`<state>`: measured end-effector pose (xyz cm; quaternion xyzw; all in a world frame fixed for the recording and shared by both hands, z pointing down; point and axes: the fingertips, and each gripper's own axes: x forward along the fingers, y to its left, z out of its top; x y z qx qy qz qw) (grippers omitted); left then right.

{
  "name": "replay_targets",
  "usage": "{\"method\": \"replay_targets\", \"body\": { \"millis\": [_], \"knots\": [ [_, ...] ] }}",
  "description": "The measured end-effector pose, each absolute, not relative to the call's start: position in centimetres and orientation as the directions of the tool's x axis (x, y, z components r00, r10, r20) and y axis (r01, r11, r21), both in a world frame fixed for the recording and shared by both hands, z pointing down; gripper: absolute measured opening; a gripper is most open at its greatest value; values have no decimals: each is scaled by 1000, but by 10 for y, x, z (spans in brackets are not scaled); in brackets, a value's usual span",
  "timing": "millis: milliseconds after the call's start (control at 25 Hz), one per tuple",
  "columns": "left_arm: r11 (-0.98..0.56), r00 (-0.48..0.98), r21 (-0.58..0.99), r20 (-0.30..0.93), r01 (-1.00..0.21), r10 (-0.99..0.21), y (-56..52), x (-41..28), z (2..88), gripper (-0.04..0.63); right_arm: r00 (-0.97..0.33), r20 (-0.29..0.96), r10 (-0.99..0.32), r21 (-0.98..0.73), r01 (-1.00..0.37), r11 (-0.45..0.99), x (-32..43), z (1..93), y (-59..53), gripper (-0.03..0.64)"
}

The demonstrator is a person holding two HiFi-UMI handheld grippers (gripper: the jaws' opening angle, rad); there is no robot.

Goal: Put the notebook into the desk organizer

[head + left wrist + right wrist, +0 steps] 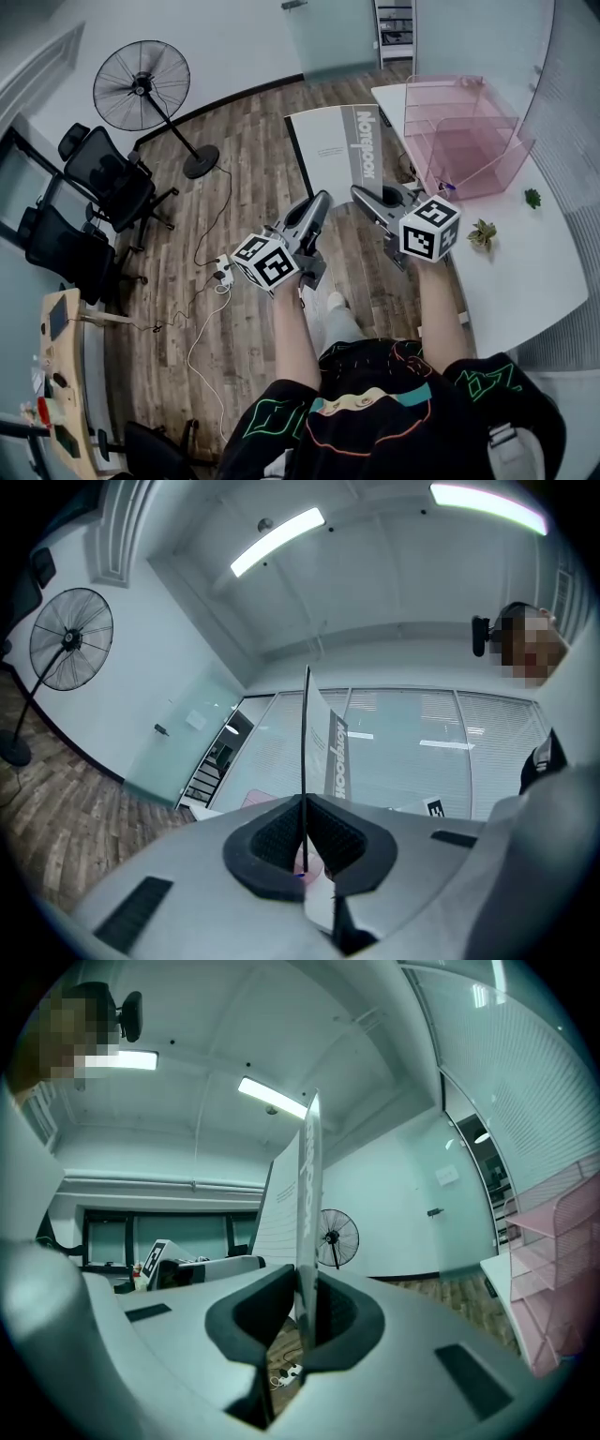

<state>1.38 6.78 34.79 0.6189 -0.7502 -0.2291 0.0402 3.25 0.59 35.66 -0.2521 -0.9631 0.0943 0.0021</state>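
Observation:
The white notebook [333, 150] with a grey spine is held up in the air above the wooden floor, just left of the white table [525, 281]. My left gripper [322, 204] is shut on its lower left edge. My right gripper [364, 195] is shut on its lower right, at the spine. In the left gripper view the notebook [323, 752] stands edge-on between the pads of that gripper [305, 855]. The right gripper view shows the notebook [307, 1194] upright in the right gripper [302, 1326]. The pink wire desk organizer [459, 131] stands on the table, to the right of the notebook, and shows as pink mesh, the organizer [553, 1260].
A small potted plant [482, 233] and a green sprig [532, 198] sit on the table near its edge. A standing fan [141, 89], black office chairs [112, 183] and a power strip with cables [223, 272] are on the floor to the left.

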Motion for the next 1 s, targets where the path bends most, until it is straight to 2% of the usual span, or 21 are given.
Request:
{"method": "replay_targets", "body": {
  "millis": [520, 1000],
  "knots": [
    [34, -142, 417, -230, -908, -963, 3, -81, 362, 5, -925, -13, 379, -177, 375, 910, -56, 370, -57, 29],
    [102, -195, 470, -154, -877, -969, -7, -247, 394, 6, -921, 31, 387, -238, 370, 898, -223, 405, -68, 32]
  ]
}}
